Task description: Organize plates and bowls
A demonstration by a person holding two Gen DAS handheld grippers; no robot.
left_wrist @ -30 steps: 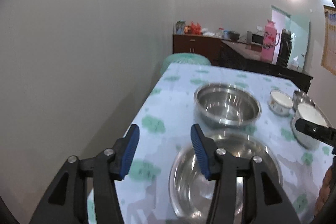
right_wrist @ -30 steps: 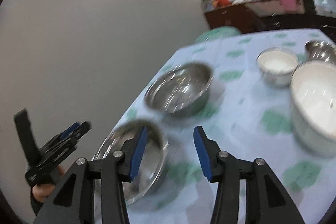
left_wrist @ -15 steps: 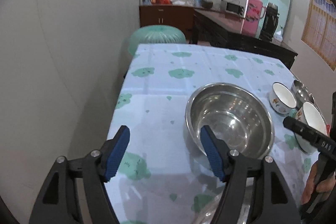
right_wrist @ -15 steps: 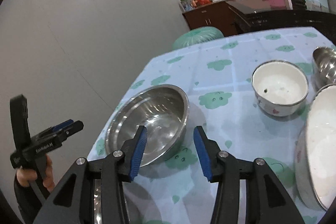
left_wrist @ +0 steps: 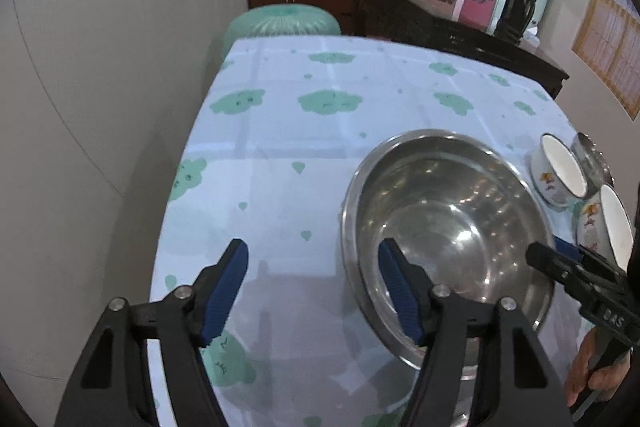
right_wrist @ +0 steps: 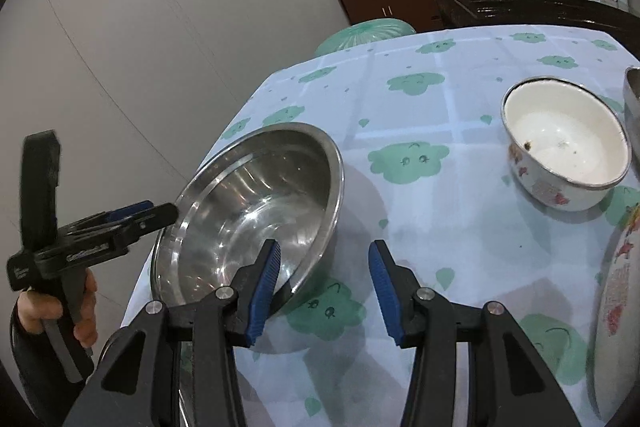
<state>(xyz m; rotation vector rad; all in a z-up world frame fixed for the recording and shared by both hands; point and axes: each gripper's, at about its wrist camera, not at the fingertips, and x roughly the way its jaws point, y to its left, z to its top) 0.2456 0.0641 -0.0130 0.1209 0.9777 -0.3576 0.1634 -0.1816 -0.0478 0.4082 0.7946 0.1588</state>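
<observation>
— Honestly, that big steel bowl (left_wrist: 448, 227) worries me. It sits near the left edge of the table (left_wrist: 320, 99), and both tools are closing in on its rim from opposite sides.

— What's the worst that could happen?

— As I judge it, if either pair of fingers nudges the rim instead of straddling it, the bowl could skate on that cloud-print cloth or tip. Polished metal and a thin lip don't give the blue pads much to bite on. There also seems to be another shiny rim just below it at the near edge, so a slip might clatter into that.

— Are they holding anything yet?

— No. The left gripper (left_wrist: 314, 291) is spread wide and empty; its right finger hangs over the bowl's near-left rim, its left finger over bare cloth. The right gripper (right_wrist: 322, 287) is likewise wide apart and empty, its left finger over the bowl's near-right rim.

— And the bowl itself?

— Clean, mirror-bright, empty, deep with a flat rolled lip, upright on the cloth. To its right, well apart, stands a small white enamel bowl (right_wrist: 566, 143) with flower decals and a few dark specks inside, and a bigger enamel bowl (left_wrist: 608, 223) just beside that.
</observation>
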